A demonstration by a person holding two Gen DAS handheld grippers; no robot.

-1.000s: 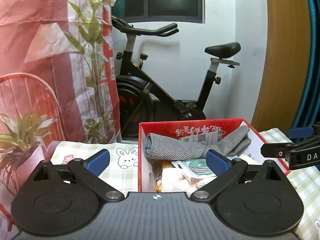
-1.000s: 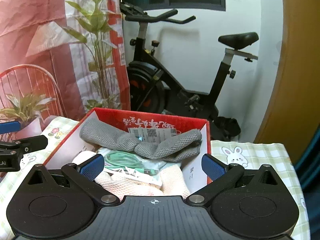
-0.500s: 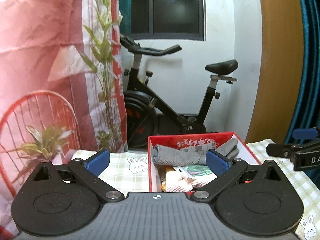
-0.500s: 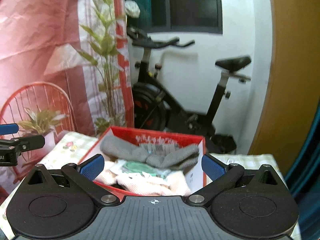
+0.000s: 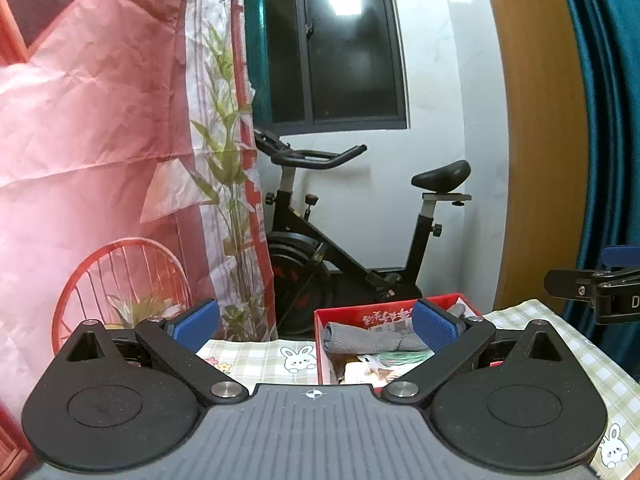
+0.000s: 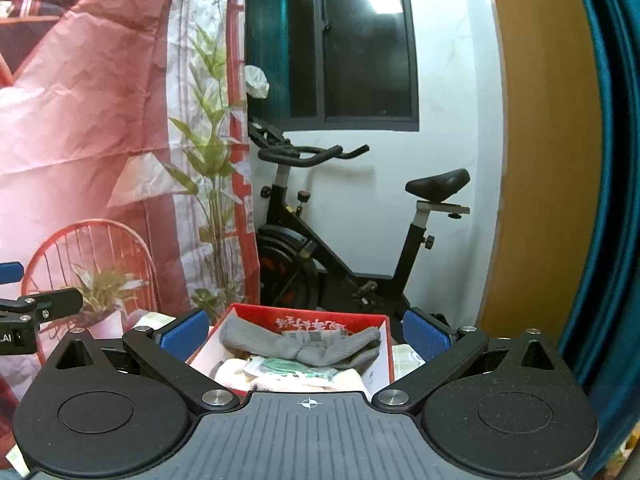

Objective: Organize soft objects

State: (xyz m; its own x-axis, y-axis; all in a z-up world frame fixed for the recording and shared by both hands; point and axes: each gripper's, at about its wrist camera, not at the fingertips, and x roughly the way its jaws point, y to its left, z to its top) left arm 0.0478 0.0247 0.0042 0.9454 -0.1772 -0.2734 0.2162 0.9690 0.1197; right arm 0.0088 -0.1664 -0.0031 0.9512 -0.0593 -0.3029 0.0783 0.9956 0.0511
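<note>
Both my grippers hang above the desk (image 5: 256,354), left gripper (image 5: 316,322) and right gripper (image 6: 306,330) released, fingers (image 5: 434,326) spread wide, nothing between them. Checked bunny-print cloth lies bare left of the red cardboard box (image 6: 384,344); exercise bike (image 6: 320,256) stands behind the far edge. Box sits ahead, open-topped, filled: grey knit towel (image 6: 300,346) draped across, cream terry cloth (image 6: 280,380) and a green packet (image 6: 288,364) beneath.

Both wrist views level, facing forward past blue-padded fingers toward open red cardboard box (image 5: 384,316) (image 6: 308,322) nearby; left view from box's left, right centred; black exercise bike (image 5: 352,240) (image 6: 344,232) shared behind.
</note>
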